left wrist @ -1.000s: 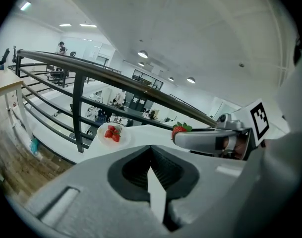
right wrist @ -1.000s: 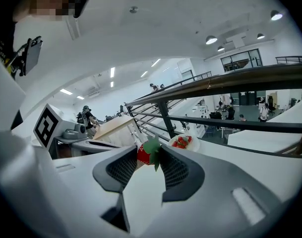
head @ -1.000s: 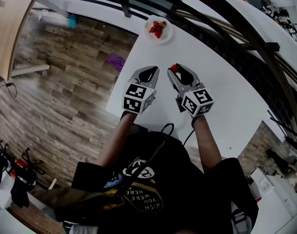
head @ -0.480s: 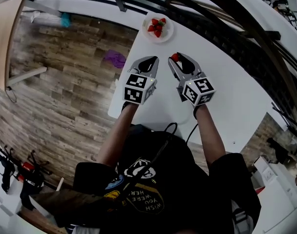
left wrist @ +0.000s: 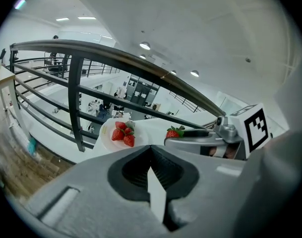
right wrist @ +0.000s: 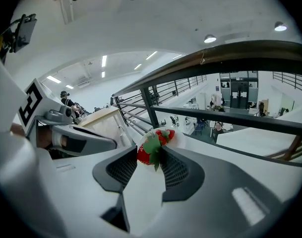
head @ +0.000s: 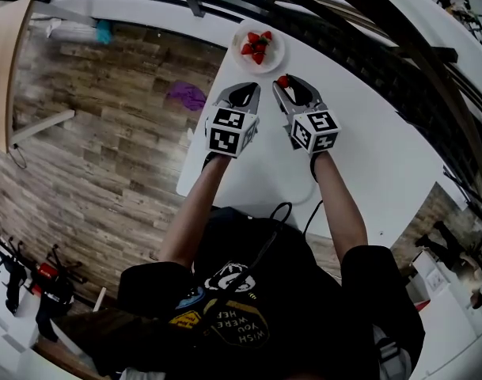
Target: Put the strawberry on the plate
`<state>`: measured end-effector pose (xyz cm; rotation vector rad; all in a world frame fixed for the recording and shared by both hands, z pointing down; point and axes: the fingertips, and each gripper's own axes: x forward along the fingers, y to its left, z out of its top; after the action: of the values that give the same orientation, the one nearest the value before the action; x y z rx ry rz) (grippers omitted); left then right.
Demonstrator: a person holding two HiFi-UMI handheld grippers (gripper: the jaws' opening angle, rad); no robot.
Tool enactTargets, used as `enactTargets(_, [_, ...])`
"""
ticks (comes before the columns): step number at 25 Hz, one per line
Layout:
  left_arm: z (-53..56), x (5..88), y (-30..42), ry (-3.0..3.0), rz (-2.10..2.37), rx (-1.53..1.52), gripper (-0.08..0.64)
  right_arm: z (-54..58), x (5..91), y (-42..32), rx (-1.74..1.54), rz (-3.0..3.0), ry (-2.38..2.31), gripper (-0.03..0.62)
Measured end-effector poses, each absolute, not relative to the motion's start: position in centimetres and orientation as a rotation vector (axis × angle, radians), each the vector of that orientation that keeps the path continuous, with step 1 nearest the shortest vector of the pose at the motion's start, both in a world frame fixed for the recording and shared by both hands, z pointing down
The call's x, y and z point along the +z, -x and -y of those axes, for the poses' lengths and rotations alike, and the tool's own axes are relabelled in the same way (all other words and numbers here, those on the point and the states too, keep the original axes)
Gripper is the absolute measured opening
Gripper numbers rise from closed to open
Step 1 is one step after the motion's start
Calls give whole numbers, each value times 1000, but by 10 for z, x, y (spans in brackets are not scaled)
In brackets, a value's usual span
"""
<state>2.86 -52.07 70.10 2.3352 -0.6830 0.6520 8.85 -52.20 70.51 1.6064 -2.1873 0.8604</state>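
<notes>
1. Both grippers have travelled forward over the tabletop (head: 367, 149) in the last second. The right gripper (head: 286, 85) now sits just short of the plate (head: 274, 57), with the left gripper (head: 242, 95) alongside it.
2. Our right gripper is clamped on the strawberry (right wrist: 146, 153), pinching it only at the jaw tips, with the leaves towards us. We judge the hold shallow: a jolt could pop the soft fruit out, and a harder squeeze could bruise it.
3. Our left gripper is closed on nothing. It rides close beside the right one, so a sideways drift could knock the two together and shake the fruit loose.
4. On the left, the tabletop ends just beside the left gripper, with the wood floor (head: 106, 117) below. A dropped berry rolling that way would be lost. On the right, the tabletop is bare, which gives us our safest room.
5. Ahead, the plate stands near the tabletop's far left corner and already holds several strawberries (head: 256, 46). Letting go onto that heap could send ours rolling off, so the bare near rim looks the better landing.
6. Beyond the plate runs a dark railing (left wrist: 74, 103), so there is little room for overshoot.
</notes>
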Motion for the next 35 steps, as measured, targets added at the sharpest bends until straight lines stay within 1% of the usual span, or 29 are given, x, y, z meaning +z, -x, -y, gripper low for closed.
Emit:
enactTargets(5, [528, 713, -31, -2298, 688, 649, 5, 538, 734, -88, 853, 2168, -1555, 150])
enactTargets(14, [548, 721, -37, -2297, 695, 654, 5, 579, 766, -97, 700, 2093, -1486, 152])
enactTargets(22, [536, 718, -28, -2283, 672, 637, 5, 602, 788, -103, 617, 2070, -1416, 152])
enactTargets(26, [526, 713, -21, -2278, 671, 639, 5, 598, 787, -98, 551, 2077, -1366, 156])
enactTargets(30, [518, 705, -15, -2284, 677, 624, 5, 590, 779, -96, 529, 2083, -1372, 192])
enactTargets(34, [510, 693, -8, -2308, 680, 612, 5, 576, 750, -100, 548, 2109, -1462, 190])
enactTargets(35, [507, 689, -7, -2316, 681, 610, 5, 570, 739, -100, 555, 2123, -1496, 181])
